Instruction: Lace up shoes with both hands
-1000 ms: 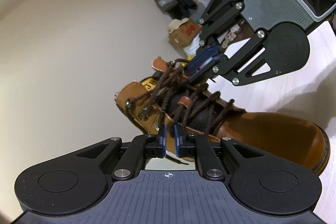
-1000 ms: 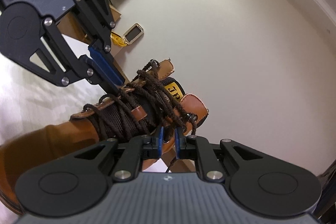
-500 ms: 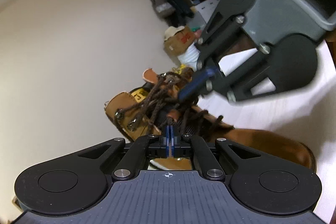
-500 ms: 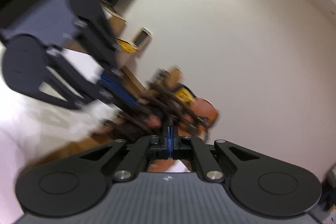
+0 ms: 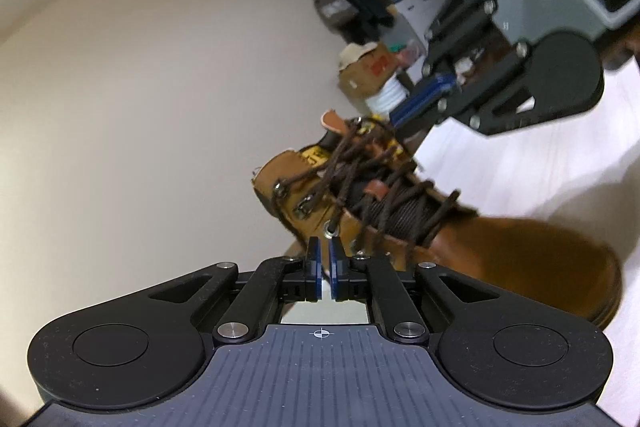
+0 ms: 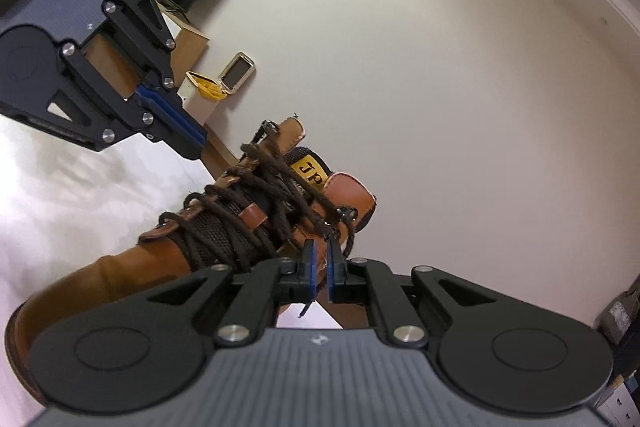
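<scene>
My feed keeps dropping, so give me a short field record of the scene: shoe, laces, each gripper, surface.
shoe: brown leather boot, lying on its side
laces: dark brown laces, threaded and crossed up the tongue, loose tangle at the collar
left gripper: jaws opening, narrow gap, nothing between them, at the boot's eyelet side
right gripper: jaws opening, a lace end hangs beside the pads, grip not evident
surface: white table
</scene>
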